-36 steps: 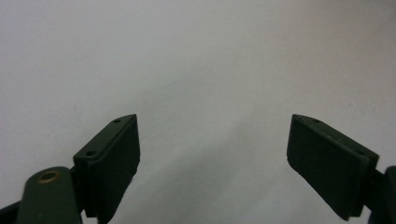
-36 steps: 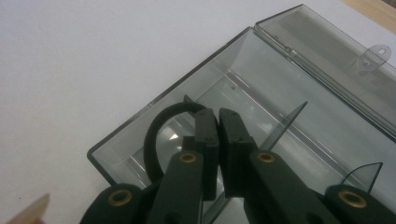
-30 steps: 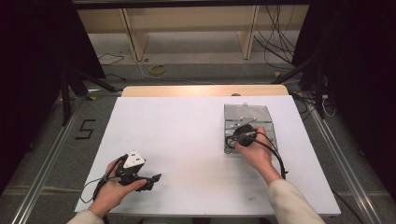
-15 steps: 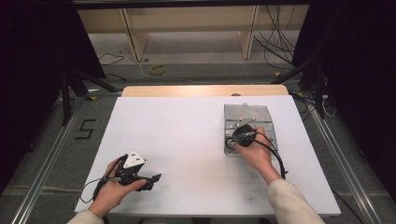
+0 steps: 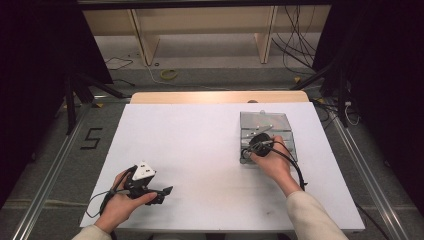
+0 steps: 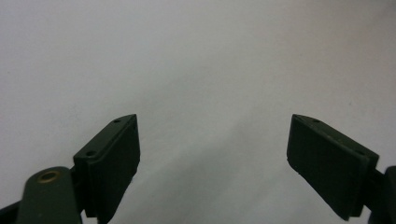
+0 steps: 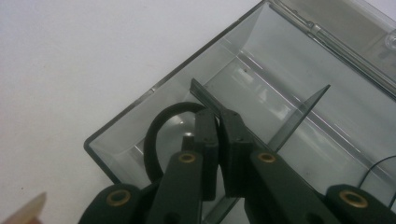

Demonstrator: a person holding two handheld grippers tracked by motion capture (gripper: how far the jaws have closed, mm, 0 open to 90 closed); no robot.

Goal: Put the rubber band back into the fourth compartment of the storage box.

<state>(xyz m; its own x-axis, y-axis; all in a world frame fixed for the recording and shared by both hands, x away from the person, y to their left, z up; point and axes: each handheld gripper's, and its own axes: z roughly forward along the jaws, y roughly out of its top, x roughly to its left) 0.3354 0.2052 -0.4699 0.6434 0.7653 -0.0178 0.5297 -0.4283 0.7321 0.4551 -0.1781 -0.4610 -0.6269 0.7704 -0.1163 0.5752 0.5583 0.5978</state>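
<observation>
Right gripper [image 7: 218, 140] clamps a thin divider [image 7: 261, 112] inside the clear plastic compartment box [image 5: 287, 125]. Left gripper [image 6: 215, 158] rests idle, jaws apart, over white table [image 5: 190, 145]. Next, likely lift the divider straight.

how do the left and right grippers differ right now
The left gripper has its jaws spread wide with nothing between them; the right gripper is shut on a thin divider inside the clear box. The left hovers over bare white table, the right reaches into the box. Both have black jaws.
</observation>
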